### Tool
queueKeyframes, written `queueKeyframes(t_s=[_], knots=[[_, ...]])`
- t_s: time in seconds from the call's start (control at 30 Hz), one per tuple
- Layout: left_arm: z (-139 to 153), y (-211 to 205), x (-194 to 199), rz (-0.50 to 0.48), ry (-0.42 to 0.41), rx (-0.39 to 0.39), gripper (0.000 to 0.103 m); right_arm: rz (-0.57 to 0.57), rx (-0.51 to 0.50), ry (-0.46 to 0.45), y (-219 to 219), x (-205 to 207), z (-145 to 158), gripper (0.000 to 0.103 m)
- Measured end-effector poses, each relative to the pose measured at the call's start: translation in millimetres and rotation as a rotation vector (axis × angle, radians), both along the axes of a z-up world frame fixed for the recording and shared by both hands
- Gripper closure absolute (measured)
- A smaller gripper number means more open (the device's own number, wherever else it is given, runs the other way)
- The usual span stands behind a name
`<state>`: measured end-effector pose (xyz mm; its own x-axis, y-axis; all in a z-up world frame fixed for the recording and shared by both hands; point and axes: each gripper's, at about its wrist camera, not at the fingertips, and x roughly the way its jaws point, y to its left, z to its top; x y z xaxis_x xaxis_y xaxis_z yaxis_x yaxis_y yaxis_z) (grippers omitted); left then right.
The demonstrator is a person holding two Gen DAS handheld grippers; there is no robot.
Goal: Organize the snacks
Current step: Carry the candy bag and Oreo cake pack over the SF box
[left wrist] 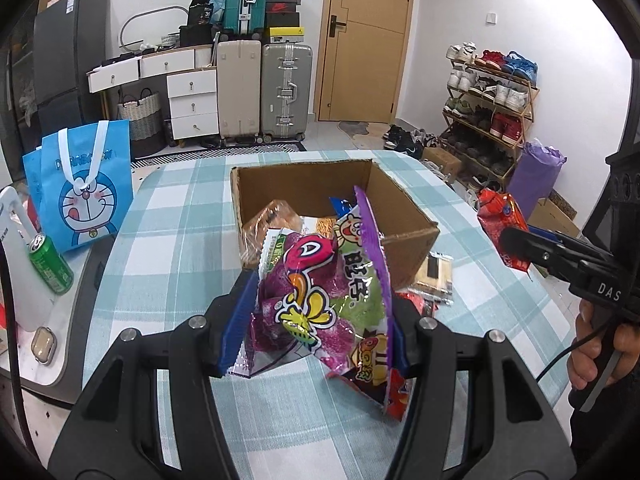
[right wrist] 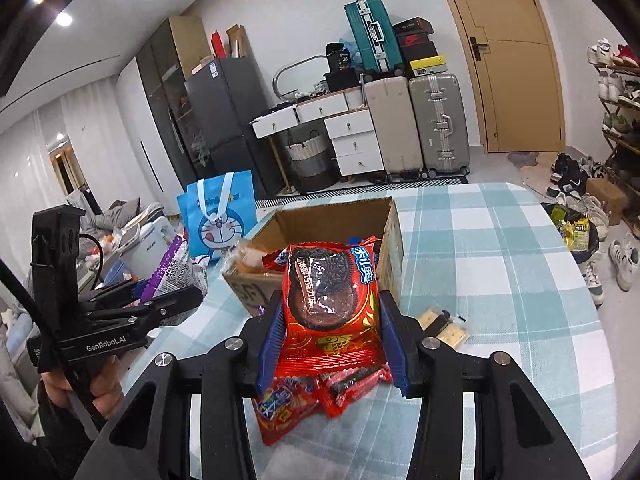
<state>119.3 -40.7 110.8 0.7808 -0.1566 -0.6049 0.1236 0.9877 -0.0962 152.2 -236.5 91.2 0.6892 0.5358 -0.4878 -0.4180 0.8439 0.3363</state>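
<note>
In the left wrist view my left gripper (left wrist: 320, 292) is shut on a purple and green candy bag (left wrist: 316, 308), its blue pads pressing both sides. The bag hangs above the checked table, just short of an open cardboard box (left wrist: 408, 236) that holds several snack packets. At the right edge my right gripper (left wrist: 516, 240) carries a red packet (left wrist: 500, 216). In the right wrist view my right gripper (right wrist: 331, 300) is shut on that red Oreo packet (right wrist: 332, 332), in front of the box (right wrist: 390, 236). My left gripper (right wrist: 176, 292) shows at the left with the purple bag (right wrist: 172, 264).
A clear cracker packet (right wrist: 444, 324) lies on the checked tablecloth (right wrist: 500, 280) right of the box, and red packets (right wrist: 288, 404) lie under my right gripper. A blue cartoon bag (left wrist: 86, 188) and a green can (left wrist: 50, 264) stand left of the table. Suitcases, drawers and a shoe rack line the far wall.
</note>
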Motion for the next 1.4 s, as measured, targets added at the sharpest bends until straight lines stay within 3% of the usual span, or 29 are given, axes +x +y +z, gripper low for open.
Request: queueKeyframes(t_s=[0.63,1.17,1.3,1.4], knots=[[13.1,2.1,71.8,0.028,0.015,-0.007,0.049,0.015,0.01,0.02,29.5,46.2,5.4,0.058],[-12.3,-14.0,127.2,0.041,0.048,0.041,0.048,0.039,0.052,0.094,47.2,88.0,-15.0,0.058],[-21.6,-11.6,141.3,0.017,0.09,-0.011,0.048,0.047,0.065,0.117,47.1,96.4,-19.0,0.058],[-31.8,-11.0,149.8,0.035,0.116,0.01,0.048,0.05,0.068,0.12,49.0,100.3,-19.6,0.058]])
